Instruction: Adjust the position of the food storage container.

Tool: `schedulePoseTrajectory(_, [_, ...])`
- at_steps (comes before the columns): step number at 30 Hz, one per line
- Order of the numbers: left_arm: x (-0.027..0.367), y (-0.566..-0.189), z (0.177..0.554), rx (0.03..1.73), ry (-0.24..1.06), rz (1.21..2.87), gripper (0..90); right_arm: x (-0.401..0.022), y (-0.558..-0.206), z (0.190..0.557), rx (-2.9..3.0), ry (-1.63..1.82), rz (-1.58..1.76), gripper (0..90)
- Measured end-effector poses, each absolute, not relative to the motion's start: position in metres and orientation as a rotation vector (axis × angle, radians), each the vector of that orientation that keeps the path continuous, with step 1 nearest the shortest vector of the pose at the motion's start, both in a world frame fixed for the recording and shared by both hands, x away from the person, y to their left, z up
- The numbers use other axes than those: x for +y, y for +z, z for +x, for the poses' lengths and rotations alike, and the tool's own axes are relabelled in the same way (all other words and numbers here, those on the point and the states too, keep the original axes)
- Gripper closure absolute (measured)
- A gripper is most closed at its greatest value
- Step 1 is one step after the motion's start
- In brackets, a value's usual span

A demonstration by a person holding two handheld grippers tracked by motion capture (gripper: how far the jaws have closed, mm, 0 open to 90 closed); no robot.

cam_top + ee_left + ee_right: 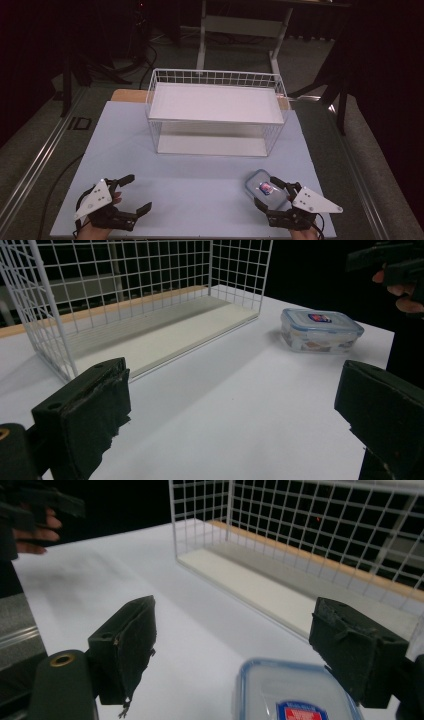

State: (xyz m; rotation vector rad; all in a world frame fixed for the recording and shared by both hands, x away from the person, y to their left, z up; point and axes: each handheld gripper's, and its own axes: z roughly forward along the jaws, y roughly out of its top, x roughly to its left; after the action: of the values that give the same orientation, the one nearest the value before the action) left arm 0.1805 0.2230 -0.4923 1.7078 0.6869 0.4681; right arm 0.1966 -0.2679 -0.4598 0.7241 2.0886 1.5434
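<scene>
A small clear food box (263, 185) with a blue-rimmed lid and a red-and-blue label lies near the front right of the pale table top (200, 185). My right gripper (269, 194) hovers at its near end, open, jaws wide on either side of it and not pressing it. In the right gripper view the box lid (295, 695) sits low between the jaws of my right gripper (240, 647). My left gripper (136, 193) stands open at the front left with nothing between its fingers. From the left gripper (232, 415) the box (320, 330) lies far off to the right.
A white wire basket (215, 77) lies on its side mid-table, its open face toward me, with white panels above and below (125, 290) (325, 530). Bare table top runs between it and the grippers. Dark floor, cables and a desk frame (240, 25) lie beyond.
</scene>
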Motion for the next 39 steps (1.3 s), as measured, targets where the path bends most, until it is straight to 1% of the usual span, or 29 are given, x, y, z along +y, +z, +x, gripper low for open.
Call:
schedulePoseTrajectory(6, [0.22,-0.491,0.179,0.676,0.47,1.703,2.3,-0.266,-0.45,0.191,2.072,1.581,0.714,16.6])
schedulePoseTrajectory(7, [0.22,-0.491,0.179,0.675,0.463,1.703,2.3,-0.264,-0.444,0.19,2.085,1.578,0.694,14.8])
schedulePoseTrajectory(8, [0.22,-0.491,0.18,0.678,0.464,1.705,2.3,-0.264,-0.442,0.189,2.071,1.572,0.698,14.7])
schedulePoseTrajectory(14, [0.219,-0.492,0.18,0.672,0.456,1.711,2.3,-0.271,-0.432,0.193,2.078,1.552,0.746,13.4])
schedulePoseTrajectory(16, [0.219,-0.492,0.18,0.671,0.452,1.711,2.3,-0.273,-0.431,0.193,2.063,1.539,0.774,12.8])
schedulePoseTrajectory(18, [0.218,-0.493,0.18,0.674,0.448,1.712,2.3,-0.279,-0.432,0.194,2.069,1.6,0.776,12.7])
schedulePoseTrajectory(22, [0.218,-0.493,0.181,0.674,0.443,1.713,2.4,-0.286,-0.433,0.197,2.088,1.534,0.835,13.7])
schedulePoseTrajectory(26, [0.218,-0.493,0.181,0.67,0.443,1.715,2.4,-0.295,-0.441,0.2,2.142,1.476,0.91,15.4])
schedulePoseTrajectory(31, [0.217,-0.493,0.181,0.667,0.438,1.722,2.3,-0.313,-0.457,0.202,2.191,1.455,0.983,34.6])
schedulePoseTrajectory(33, [0.217,-0.493,0.181,0.664,0.439,1.723,2.3,-0.321,-0.464,0.202,2.23,1.416,0.996,45.3])
schedulePoseTrajectory(34, [0.217,-0.493,0.181,0.662,0.44,1.724,2.3,-0.324,-0.466,0.201,2.238,1.389,0.998,45.9])
schedulePoseTrajectory(37, [0.217,-0.493,0.181,0.663,0.441,1.723,2.3,-0.333,-0.473,0.199,2.251,1.346,1.038,55.4])
schedulePoseTrajectory(39, [0.217,-0.493,0.181,0.663,0.441,1.723,2.4,-0.339,-0.477,0.198,2.27,1.339,1.064,63.5])
